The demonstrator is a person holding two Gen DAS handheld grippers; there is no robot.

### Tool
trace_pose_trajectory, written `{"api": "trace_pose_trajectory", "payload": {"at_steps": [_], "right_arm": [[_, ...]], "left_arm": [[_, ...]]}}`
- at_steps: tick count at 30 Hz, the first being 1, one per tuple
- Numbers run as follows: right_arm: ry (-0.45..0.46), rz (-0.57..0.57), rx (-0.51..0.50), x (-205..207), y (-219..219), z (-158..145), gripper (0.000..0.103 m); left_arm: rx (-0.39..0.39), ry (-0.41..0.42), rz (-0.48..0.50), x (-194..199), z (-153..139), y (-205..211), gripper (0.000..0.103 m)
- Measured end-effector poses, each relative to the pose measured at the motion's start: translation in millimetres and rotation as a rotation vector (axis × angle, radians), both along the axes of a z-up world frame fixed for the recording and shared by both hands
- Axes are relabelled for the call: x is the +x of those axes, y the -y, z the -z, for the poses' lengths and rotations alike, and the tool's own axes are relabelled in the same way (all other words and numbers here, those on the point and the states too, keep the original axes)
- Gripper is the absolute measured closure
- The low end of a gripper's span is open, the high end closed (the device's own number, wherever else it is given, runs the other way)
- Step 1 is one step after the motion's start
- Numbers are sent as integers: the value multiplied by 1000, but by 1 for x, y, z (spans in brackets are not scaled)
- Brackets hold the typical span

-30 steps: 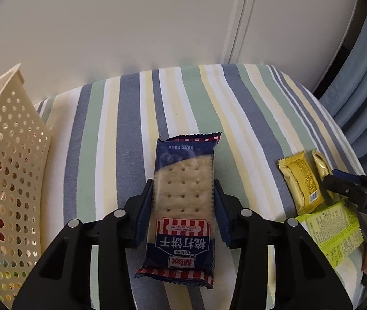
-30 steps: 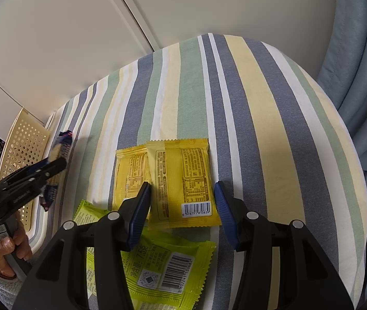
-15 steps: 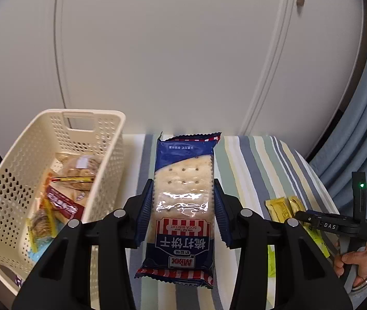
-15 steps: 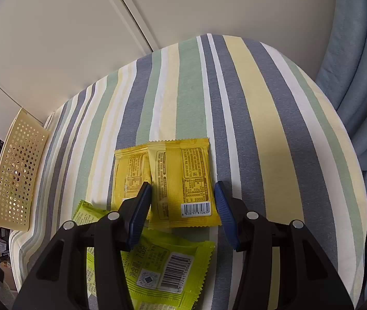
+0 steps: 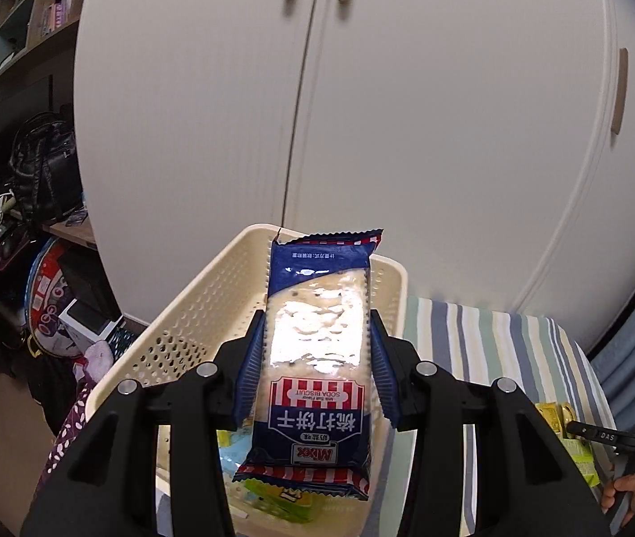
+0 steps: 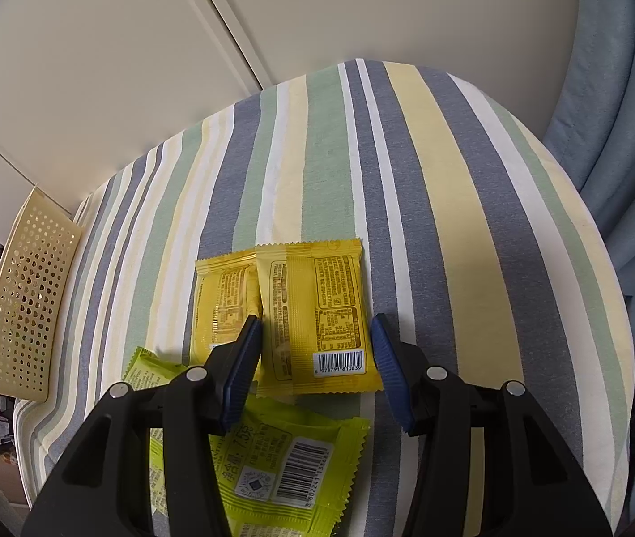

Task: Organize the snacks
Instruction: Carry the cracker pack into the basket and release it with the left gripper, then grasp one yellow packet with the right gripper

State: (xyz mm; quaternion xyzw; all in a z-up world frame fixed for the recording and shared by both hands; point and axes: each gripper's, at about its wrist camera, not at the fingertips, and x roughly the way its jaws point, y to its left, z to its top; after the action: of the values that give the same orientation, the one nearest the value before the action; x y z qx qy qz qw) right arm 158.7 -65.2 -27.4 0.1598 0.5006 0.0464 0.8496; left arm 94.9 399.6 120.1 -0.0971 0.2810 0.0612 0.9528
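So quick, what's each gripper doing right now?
Left gripper: shut on the biscuit pack, above the basket.
Right gripper: open, holding nothing, over a yellow packet.

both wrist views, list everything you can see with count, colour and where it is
soda biscuit pack: 1, blue with red and white stripes, clamped in the left gripper above the basket
basket: 1, cream, perforated, at the left end of the striped surface, some snack packs inside
yellow snack packets: 2, yellow, overlapping side by side on the cloth ahead of the right gripper
lime green snack packets: 2, lime green, on the cloth under the right gripper
striped cloth: 1, blue, green, yellow and white, covering the surface
wardrobe doors: white, behind
curtain: blue, at right
left gripper: 1, black with blue pads
right gripper: 1, black with blue pads, open
hand: 1, holding the right gripper
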Motion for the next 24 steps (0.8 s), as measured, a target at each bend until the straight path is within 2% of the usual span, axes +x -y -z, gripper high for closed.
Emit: {"api": "trace_pose_trajectory", "payload": {"at_steps": [3,4,5,7,17,24], "right_arm": [[-1,3,0,0,0,0,52],[-1,2,-1,0,1,0,52],[-1,2,-2,0,0,0,52],[-1,2,-4,0,1,0,52],[-2,4,-6,0,0,0,52],[-2,6,-6,0,0,0,52]], "left_arm": [[-4,-11,-25,-1,6,-12,58],[-3,-13,-28,-2,8,-13,53],[-2,-15,-31,-2,10,-15,32],[7,3,-60,-4,16,-10,3],[-3,32,-106,-16,33,-17,3],[38,49,-100,-20,34,-6,3]]}}
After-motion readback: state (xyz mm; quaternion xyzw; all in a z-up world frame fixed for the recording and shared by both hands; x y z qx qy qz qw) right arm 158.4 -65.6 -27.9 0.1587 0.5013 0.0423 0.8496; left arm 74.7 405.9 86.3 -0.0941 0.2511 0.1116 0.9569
